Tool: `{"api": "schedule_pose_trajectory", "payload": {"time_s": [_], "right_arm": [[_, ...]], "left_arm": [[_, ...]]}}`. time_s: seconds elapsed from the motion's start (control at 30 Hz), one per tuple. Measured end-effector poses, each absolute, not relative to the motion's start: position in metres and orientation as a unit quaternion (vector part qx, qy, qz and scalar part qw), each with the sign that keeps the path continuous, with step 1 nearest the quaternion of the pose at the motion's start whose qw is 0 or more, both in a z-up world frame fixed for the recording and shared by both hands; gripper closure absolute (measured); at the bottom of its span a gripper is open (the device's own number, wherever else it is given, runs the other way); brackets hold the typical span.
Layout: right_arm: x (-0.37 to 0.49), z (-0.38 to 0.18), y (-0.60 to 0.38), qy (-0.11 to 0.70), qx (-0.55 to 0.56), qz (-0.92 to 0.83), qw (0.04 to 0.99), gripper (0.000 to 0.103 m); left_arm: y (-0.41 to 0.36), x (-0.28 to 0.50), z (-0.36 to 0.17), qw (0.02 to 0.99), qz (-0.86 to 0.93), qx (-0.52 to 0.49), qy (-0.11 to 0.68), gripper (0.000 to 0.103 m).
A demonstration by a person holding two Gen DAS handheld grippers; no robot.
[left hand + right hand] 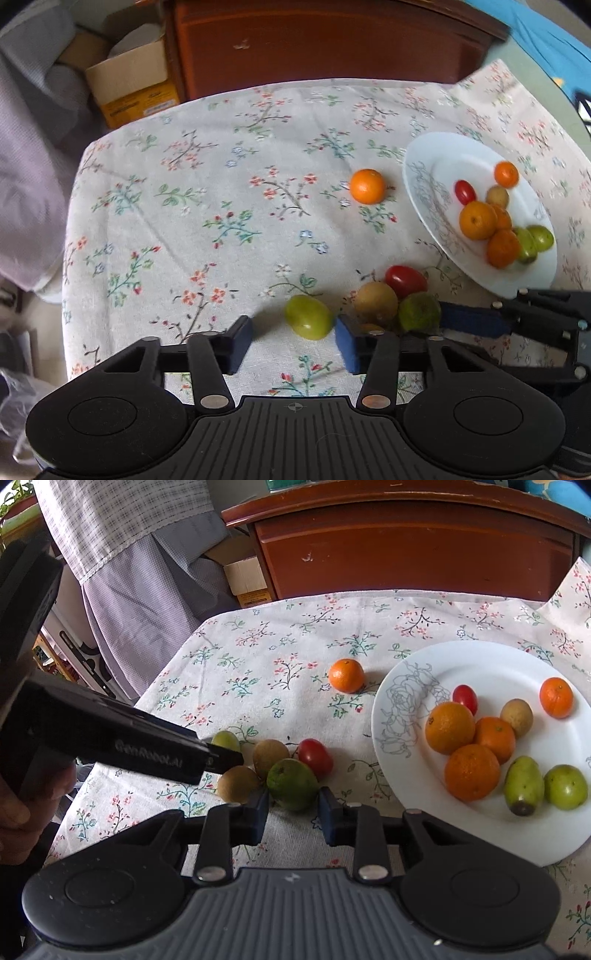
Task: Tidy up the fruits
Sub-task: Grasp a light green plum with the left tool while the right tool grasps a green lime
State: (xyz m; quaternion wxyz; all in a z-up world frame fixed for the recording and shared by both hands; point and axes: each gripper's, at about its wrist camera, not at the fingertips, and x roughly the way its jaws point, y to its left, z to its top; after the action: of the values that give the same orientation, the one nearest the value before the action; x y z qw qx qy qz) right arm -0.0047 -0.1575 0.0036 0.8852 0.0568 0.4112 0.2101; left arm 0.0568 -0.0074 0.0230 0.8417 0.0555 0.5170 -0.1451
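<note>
Floral tablecloth (184, 221) over table, wooden cabinet (325, 40) at twelve o'clock. Left gripper (293, 343) low over cloth, pads partly apart, pale green fruit (308, 316) between them, untouched. Right gripper (293, 812) clamped narrow on dark green fruit (291, 782). White plate (424, 177) at two o'clock holds oranges, tomato, green fruits. Lone orange (367, 186) beside plate.
</note>
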Motion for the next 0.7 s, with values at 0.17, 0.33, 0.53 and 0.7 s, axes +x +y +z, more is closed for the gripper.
{"api": "schedule_pose_trajectory", "payload": {"time_s": [0.17, 0.33, 0.53, 0.7], "right_arm": [[-0.0048, 0.0050, -0.1573, 0.413, 0.058, 0.209, 0.885, 0.074], [-0.0037, 0.0051, -0.1589, 0.414, 0.065, 0.205, 0.884, 0.073], [-0.0047, 0.0067, -0.1592, 0.411, 0.065, 0.203, 0.887, 0.074], [-0.0050, 0.0085, -0.1590, 0.411, 0.064, 0.205, 0.886, 0.075]], "left_arm": [[-0.0104, 0.0549, 0.0228, 0.845, -0.150, 0.063, 0.510, 0.064], [-0.0111, 0.0544, 0.0220, 0.847, -0.150, 0.063, 0.505, 0.065], [-0.0156, 0.0516, 0.0223, 0.850, -0.161, 0.072, 0.497, 0.075], [-0.0155, 0.0515, 0.0228, 0.851, -0.163, 0.071, 0.494, 0.077]]}}
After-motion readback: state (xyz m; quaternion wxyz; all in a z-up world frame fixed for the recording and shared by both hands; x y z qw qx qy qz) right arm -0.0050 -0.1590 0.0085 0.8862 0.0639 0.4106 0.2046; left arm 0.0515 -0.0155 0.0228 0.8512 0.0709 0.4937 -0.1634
